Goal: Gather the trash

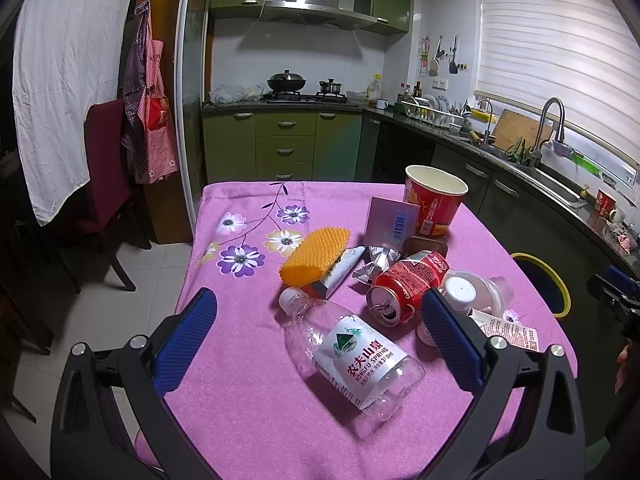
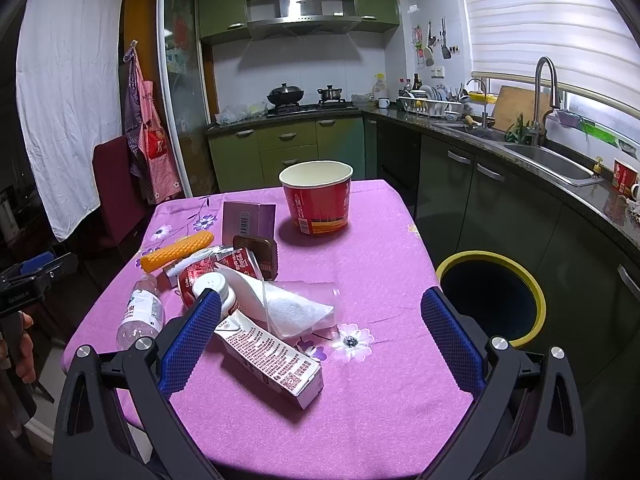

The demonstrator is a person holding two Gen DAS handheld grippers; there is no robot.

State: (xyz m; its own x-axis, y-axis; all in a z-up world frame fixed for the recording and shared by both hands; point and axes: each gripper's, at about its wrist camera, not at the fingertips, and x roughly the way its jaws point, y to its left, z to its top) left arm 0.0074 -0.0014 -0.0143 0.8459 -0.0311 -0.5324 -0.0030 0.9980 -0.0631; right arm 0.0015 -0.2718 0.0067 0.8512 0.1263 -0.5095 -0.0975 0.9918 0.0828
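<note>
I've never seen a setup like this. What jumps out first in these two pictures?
The bright pink flowered tablecloth first, with a heap of rubbish in the middle: a clear water bottle lying on its side, a crushed red cola can and a milk carton. A tall red paper cup stands upright at the far end, and a yellow-rimmed bin waits beside the table's right edge.

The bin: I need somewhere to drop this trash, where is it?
In the right wrist view, the yellow-rimmed bin stands on the floor right of the table.
</note>
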